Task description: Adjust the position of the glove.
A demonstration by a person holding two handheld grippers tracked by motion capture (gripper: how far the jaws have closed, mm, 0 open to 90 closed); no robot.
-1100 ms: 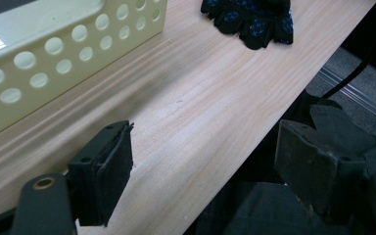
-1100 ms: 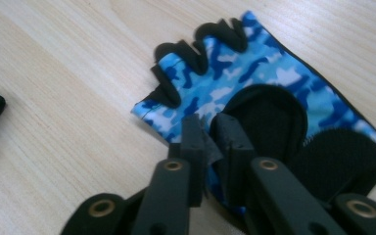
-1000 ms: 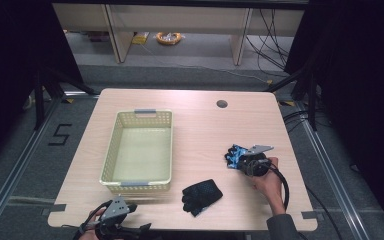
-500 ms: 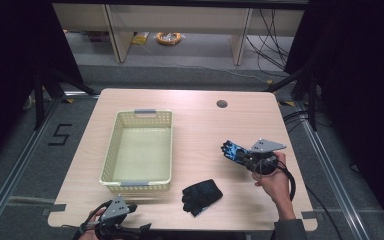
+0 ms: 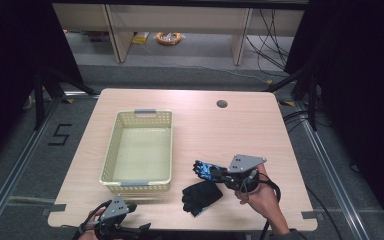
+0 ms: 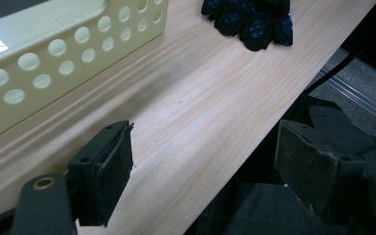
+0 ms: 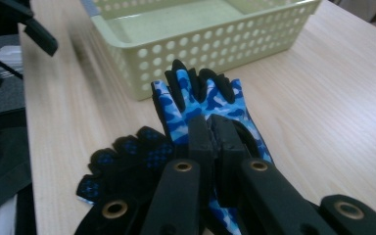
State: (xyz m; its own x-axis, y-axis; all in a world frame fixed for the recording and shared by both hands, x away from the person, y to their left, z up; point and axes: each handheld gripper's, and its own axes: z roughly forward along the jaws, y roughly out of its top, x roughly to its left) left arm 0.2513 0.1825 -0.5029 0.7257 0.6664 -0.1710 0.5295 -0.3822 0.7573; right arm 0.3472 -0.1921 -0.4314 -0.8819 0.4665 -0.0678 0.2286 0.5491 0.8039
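Right tool (image 7: 210, 142) pinching blue camo glove (image 7: 200, 105), lifted above tabletop (image 5: 240, 130) beside black glove (image 5: 201, 196). Left tool (image 6: 200, 171) spread, holding nothing, near basket (image 5: 139, 150).

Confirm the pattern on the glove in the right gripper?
Blue camouflage with black fingertips on the glove; clearest in the right gripper view.

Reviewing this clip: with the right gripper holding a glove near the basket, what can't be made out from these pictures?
- Blue camouflage glove: its cuff, right gripper view, hidden behind the right gripper, whose jaws are shut on it.
- Black glove: its right part, high view, under the hand; cut by the top edge in the left gripper view.
- Basket: far wall, right gripper view, cut off by the top edge.
- Left gripper: its jaws, high view, dark and small.
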